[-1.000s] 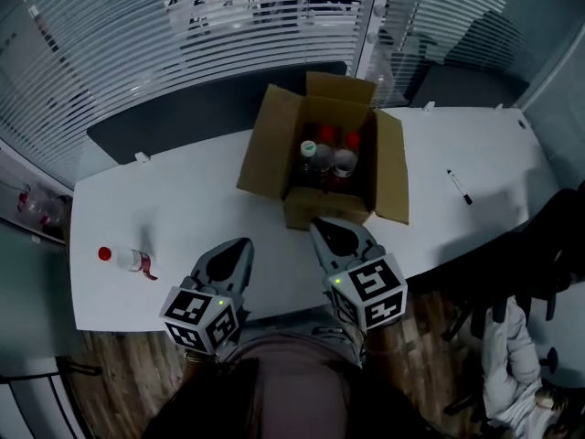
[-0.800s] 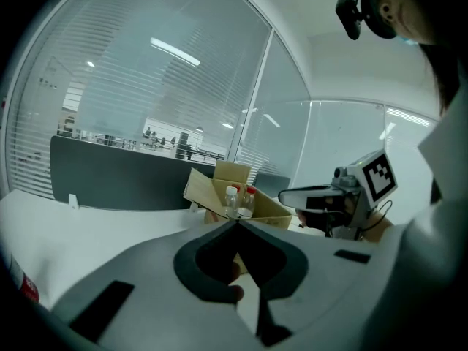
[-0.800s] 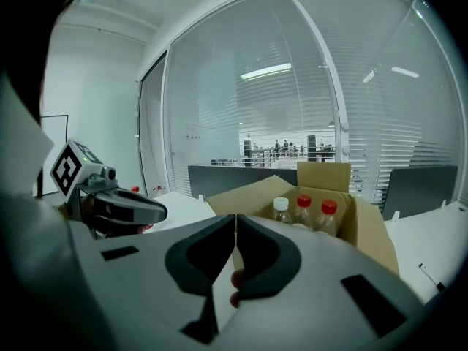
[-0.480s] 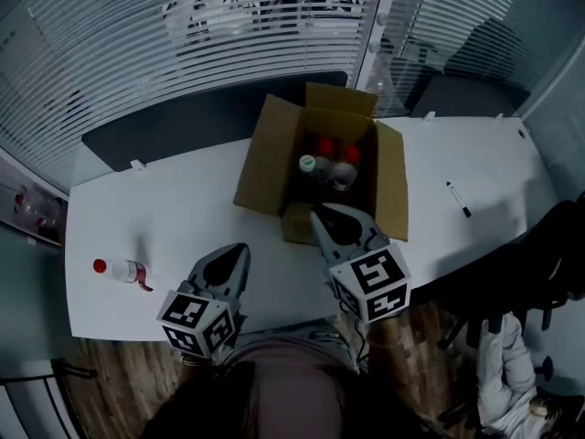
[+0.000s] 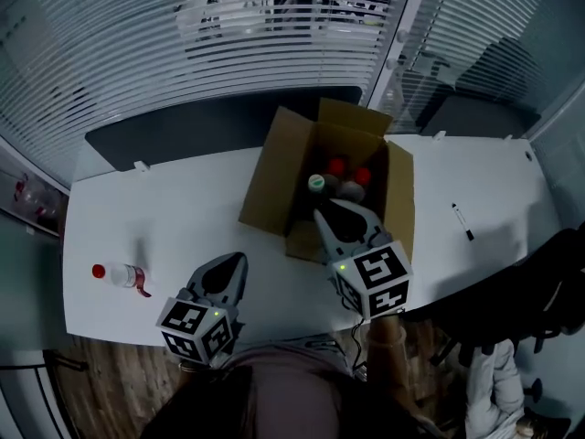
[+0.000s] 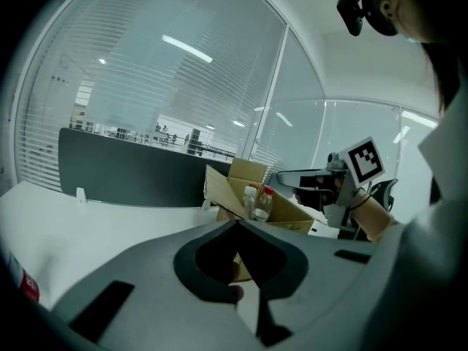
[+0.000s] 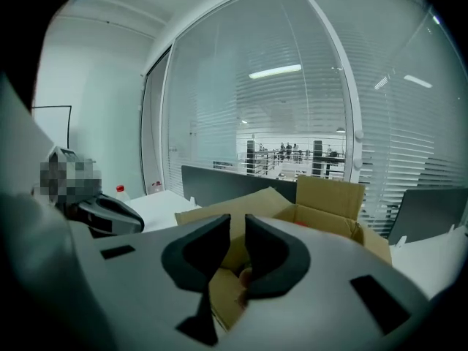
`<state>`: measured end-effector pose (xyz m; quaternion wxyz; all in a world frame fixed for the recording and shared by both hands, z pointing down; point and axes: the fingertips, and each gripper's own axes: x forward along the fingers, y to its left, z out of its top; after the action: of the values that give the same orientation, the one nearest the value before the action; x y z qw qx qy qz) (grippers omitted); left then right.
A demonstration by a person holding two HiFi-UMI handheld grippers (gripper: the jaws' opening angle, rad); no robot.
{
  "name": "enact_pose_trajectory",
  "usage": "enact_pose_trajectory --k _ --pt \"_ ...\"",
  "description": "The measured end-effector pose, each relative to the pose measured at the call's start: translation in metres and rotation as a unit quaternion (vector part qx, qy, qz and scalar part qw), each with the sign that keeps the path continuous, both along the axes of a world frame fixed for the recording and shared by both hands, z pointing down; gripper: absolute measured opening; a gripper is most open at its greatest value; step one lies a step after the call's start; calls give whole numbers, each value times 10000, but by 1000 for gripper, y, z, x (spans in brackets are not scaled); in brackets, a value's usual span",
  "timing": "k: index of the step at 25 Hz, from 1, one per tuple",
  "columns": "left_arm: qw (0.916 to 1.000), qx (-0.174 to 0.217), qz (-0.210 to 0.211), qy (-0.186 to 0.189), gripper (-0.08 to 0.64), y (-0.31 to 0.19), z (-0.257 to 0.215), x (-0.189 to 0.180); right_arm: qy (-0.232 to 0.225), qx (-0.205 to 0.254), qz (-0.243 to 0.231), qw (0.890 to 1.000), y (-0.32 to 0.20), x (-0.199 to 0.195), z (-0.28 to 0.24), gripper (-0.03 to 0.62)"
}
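Two grippers. Right gripper (image 5: 325, 218) hovers at the near edge of one open box (image 5: 271, 183), jaws a narrow slit with nothing between them. Left gripper (image 5: 236, 265) is over the table (image 5: 183, 199), jaws pressed together, empty. Reads as a reach toward the bottles (image 5: 337, 165) in the box; gripping one would call for wider jaws. Three caps show, a fourth unsure. One lying bottle (image 5: 117, 273) far left, one pen (image 5: 461, 221).

A black marker (image 5: 461, 221) lies on the white table (image 5: 183, 208), blinds (image 5: 137, 53) behind.
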<state>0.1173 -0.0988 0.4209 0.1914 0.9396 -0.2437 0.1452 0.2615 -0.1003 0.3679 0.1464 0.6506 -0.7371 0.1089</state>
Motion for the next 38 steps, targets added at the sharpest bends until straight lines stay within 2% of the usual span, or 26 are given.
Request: enact_pose_trajectory --k 5,9,16,21,35,38 --pt "9999 -80 -126 -33 6 -10 7 -1 51 -212 -66 9997 -17 8 12 85" --pt "9997 -143 -169 -64 6 -16 13 1 46 -212 8 9998 -32 20 18 100" --pt "9994 -261 -175 -146 6 -25 22 5 71 -533 5 9986 -50 33 43 130" --pt "9988 -405 -157 -231 6 -30 30 9 -84 -774 -116 9969 -61 35 53 166" --pt "9972 -640 -119 -365 6 -42 47 15 -87 -1650 -346 9856 -73 40 94 172" --pt "9969 -682 -117 -381 6 -43 50 16 -83 -1715 -335 9846 -74 42 98 172"
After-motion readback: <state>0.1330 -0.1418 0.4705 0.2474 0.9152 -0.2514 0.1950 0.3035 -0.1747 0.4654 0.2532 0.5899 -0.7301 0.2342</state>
